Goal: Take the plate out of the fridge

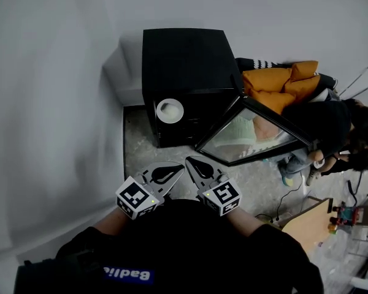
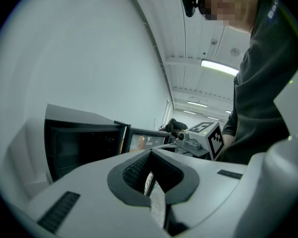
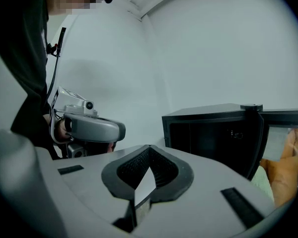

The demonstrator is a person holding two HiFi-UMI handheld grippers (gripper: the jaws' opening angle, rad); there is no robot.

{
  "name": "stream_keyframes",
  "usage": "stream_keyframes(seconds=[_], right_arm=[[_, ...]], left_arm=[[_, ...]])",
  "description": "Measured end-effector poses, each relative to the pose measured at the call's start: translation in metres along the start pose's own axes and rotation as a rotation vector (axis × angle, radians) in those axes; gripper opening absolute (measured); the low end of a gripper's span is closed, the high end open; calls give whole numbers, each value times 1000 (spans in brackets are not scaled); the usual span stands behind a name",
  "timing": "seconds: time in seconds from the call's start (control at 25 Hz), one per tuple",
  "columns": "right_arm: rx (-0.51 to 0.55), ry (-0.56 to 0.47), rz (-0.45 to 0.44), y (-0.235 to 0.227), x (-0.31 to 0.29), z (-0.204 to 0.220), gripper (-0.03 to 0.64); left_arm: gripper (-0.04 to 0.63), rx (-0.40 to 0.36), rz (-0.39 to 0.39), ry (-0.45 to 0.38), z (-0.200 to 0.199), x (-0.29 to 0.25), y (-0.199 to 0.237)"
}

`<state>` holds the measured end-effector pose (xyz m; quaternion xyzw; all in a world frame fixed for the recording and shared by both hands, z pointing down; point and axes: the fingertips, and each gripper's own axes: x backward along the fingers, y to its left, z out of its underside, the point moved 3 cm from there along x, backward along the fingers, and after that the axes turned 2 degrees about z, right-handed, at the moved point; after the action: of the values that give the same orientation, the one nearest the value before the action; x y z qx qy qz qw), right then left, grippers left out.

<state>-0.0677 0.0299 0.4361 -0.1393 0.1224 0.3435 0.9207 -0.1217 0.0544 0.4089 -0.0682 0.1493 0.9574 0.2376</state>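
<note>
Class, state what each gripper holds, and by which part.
Nothing: left gripper and right gripper are both shut and empty; the plate lies untouched at the fridge.

We take this for a lab or test hall, not a home. A small black fridge [image 1: 184, 60] stands alone on a speckled floor [image 1: 138, 146] in the corner of bare white walls [image 1: 49, 103], with no kitchen fittings round it. In the left gripper view a high panelled ceiling [image 2: 198, 29] carries long strip lights [image 2: 219, 67] (the industrial sort). At the right a cable [image 1: 288, 198] trails over the floor near a wooden board [image 1: 306, 225], and people [image 1: 331, 133] are gathered beside an orange jacket [image 1: 276, 87].
</note>
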Motion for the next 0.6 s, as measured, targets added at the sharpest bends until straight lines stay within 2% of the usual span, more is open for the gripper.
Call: stream_keyframes(seconds=[0.36,0.6], right_arm=[[-20,11,32,-19,-15,-2,8],[-39,29,11,-43,-16,0,8]], left_arm=[[-3,18,37,19,1,-9,21],[-3,18,4,26,-7,-25,26]])
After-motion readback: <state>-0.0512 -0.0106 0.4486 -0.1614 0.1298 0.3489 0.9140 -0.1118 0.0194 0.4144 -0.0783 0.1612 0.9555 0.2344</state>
